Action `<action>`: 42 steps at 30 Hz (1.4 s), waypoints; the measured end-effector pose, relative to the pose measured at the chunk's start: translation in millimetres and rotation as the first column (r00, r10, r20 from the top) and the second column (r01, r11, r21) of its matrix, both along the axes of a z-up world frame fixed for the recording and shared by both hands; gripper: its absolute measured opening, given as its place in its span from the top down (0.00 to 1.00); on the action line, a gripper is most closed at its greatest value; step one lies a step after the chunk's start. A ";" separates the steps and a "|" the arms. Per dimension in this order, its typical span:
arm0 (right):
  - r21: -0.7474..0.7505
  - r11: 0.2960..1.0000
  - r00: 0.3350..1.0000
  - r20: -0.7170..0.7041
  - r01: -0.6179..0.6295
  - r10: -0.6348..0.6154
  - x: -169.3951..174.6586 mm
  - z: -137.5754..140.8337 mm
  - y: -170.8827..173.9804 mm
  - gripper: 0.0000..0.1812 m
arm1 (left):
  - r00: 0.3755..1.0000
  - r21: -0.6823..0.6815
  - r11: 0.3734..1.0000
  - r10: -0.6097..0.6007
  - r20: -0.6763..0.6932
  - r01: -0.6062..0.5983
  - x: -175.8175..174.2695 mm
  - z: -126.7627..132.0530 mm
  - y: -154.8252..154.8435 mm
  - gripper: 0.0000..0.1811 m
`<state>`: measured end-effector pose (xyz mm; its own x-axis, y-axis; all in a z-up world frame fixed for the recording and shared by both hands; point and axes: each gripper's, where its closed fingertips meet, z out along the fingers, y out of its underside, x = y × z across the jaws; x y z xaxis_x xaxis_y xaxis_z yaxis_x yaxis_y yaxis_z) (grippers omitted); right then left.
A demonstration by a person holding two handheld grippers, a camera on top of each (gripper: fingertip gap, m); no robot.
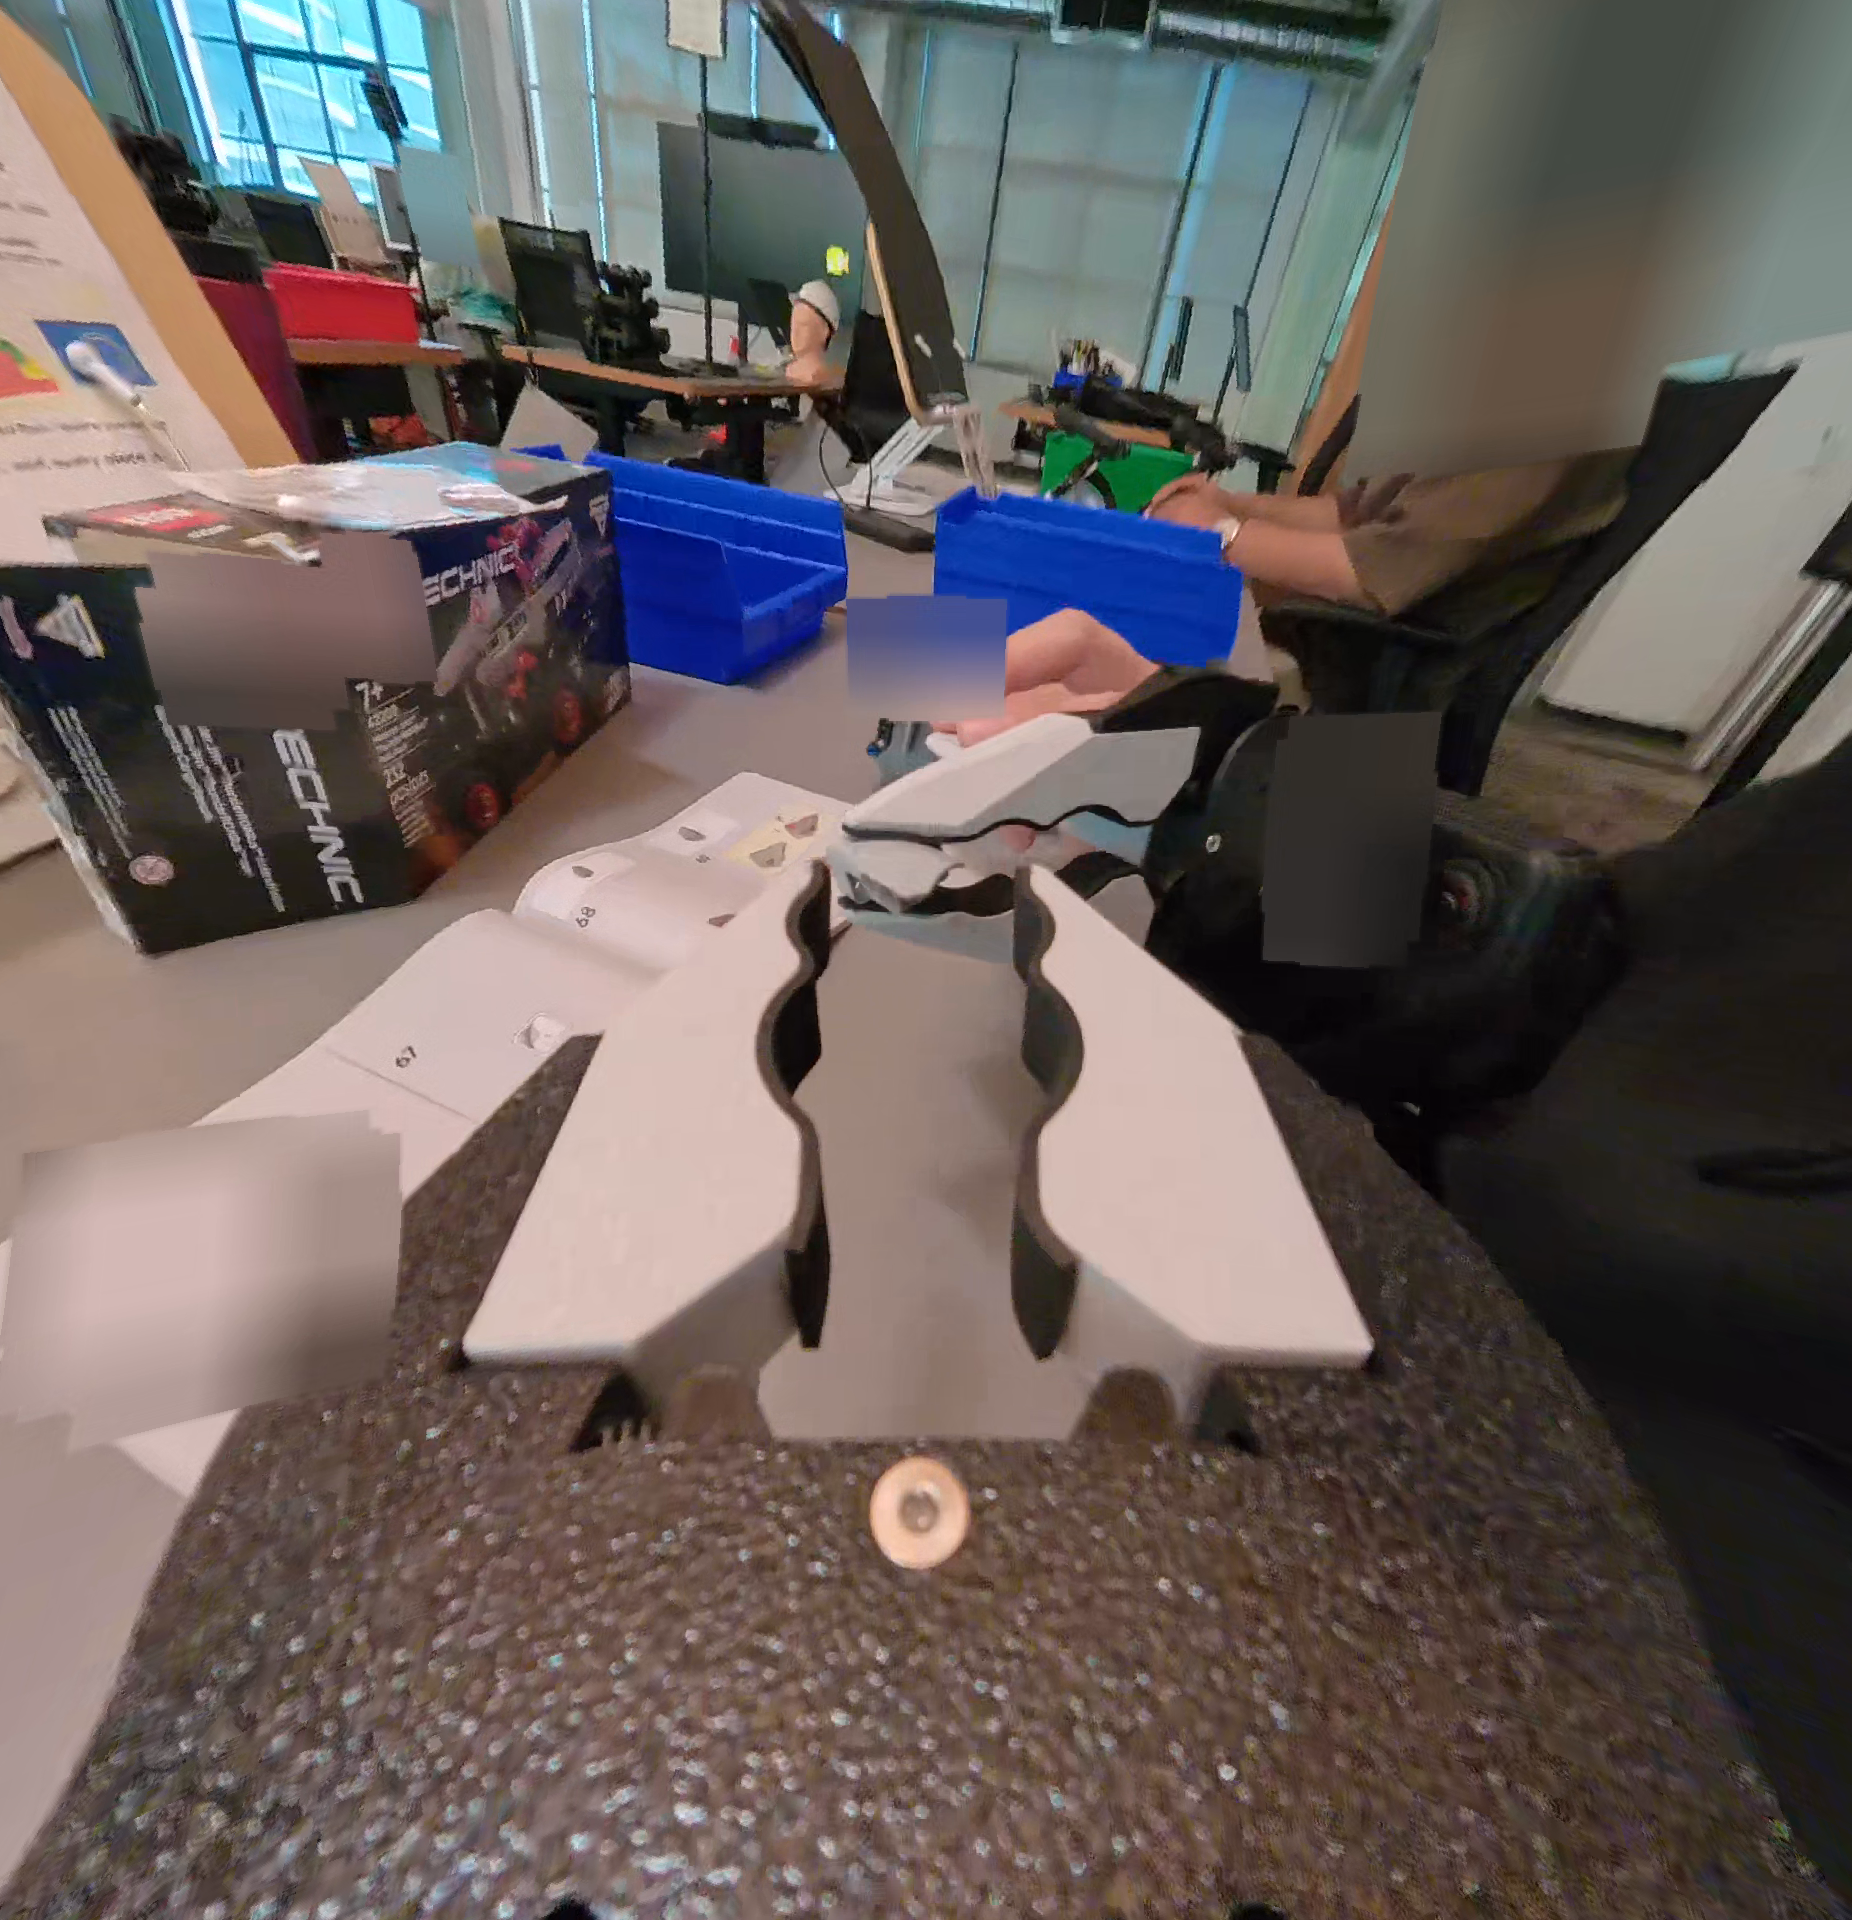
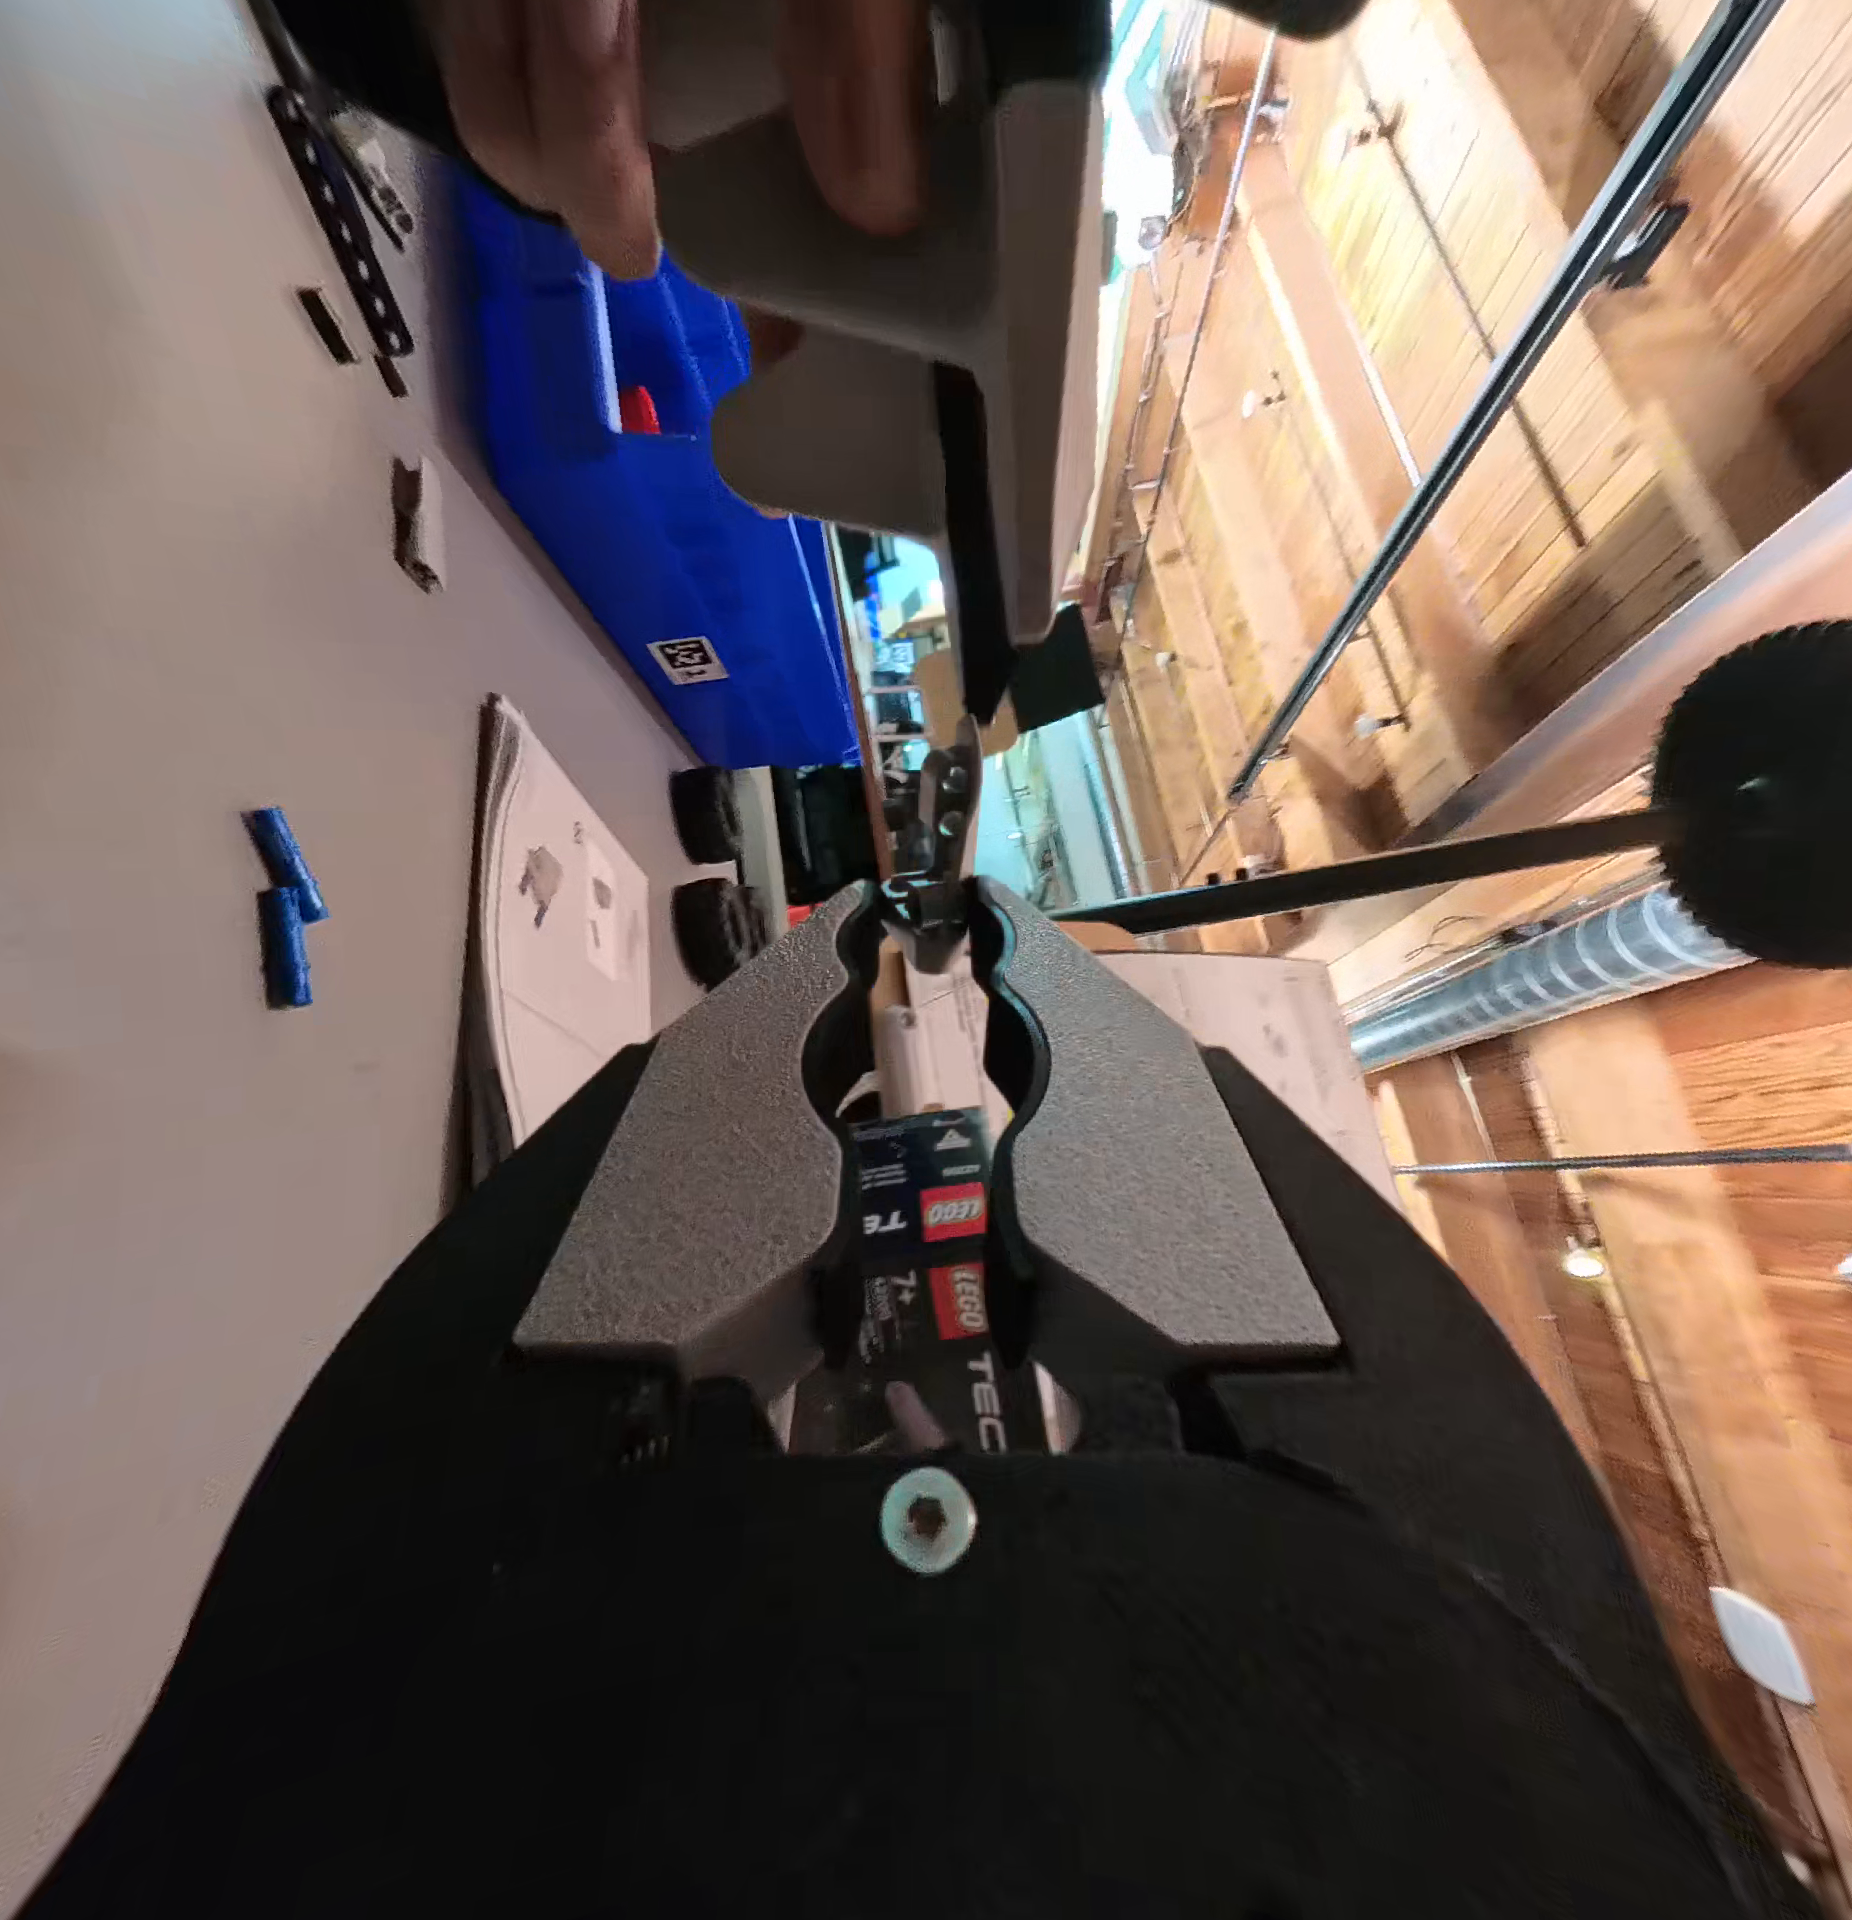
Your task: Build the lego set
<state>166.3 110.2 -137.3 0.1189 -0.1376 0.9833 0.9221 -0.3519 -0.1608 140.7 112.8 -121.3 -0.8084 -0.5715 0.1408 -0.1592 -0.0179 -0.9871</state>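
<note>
Pale grey counter [image 1: 122, 1039] filled the foreground of a workshop room, with desks and monitors far behind. On it stood the dark lego box [image 1: 309, 707], two blue bins [image 1: 735, 582] beyond it, and an open instruction booklet [image 1: 610, 935] lying flat between the box and the left gripper [image 1: 922, 904]. That gripper's jaws stood well apart with nothing between them, tips near the right gripper's.

In the right wrist view, rolled on its side, the right gripper [image 2: 927, 899] had its jaws pinched narrow on a small grey-and-black lego assembly [image 2: 937, 842] at the tips, held clear of the counter. Two blue lego pins [image 2: 283, 904] lay touching on the counter beside the booklet, a long black holed beam [image 2: 340, 218] lay farther off, and black tyres [image 2: 709, 873] sat near the blue bin.
</note>
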 end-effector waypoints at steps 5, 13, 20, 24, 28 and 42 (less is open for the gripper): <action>0.027 0.999 0.999 -0.025 -0.026 0.027 -4.3 2.4 2.1 0.92 | 0.981 0.297 0.950 0.045 0.188 -0.101 4.0 -13.6 -5.0 0.85; 0.011 0.998 0.992 -0.107 -0.069 0.070 -7.2 -4.7 3.3 0.92 | 0.808 0.559 0.725 -0.007 0.589 -0.402 6.8 -16.8 -7.1 0.92; -0.017 0.995 0.971 -0.223 -0.098 0.092 -6.2 -18.3 3.1 0.92 | 0.708 0.600 0.595 -0.072 0.702 -0.535 9.3 -25.6 -11.2 0.98; 0.002 0.991 0.932 -0.340 -0.133 0.125 -2.9 -22.8 -0.4 0.92 | 0.700 0.588 0.605 -0.069 0.711 -0.537 12.3 -30.1 -15.1 0.98; 0.067 0.980 0.853 -0.484 -0.187 0.196 -0.6 -20.6 -3.3 0.91 | 0.711 0.555 0.663 -0.049 0.701 -0.502 14.9 -26.0 -21.3 0.98; 0.249 0.956 0.795 -0.543 -0.155 0.270 16.4 -8.9 -14.8 0.92 | 0.822 0.343 0.916 -0.024 0.569 -0.210 11.7 -16.2 -58.4 0.91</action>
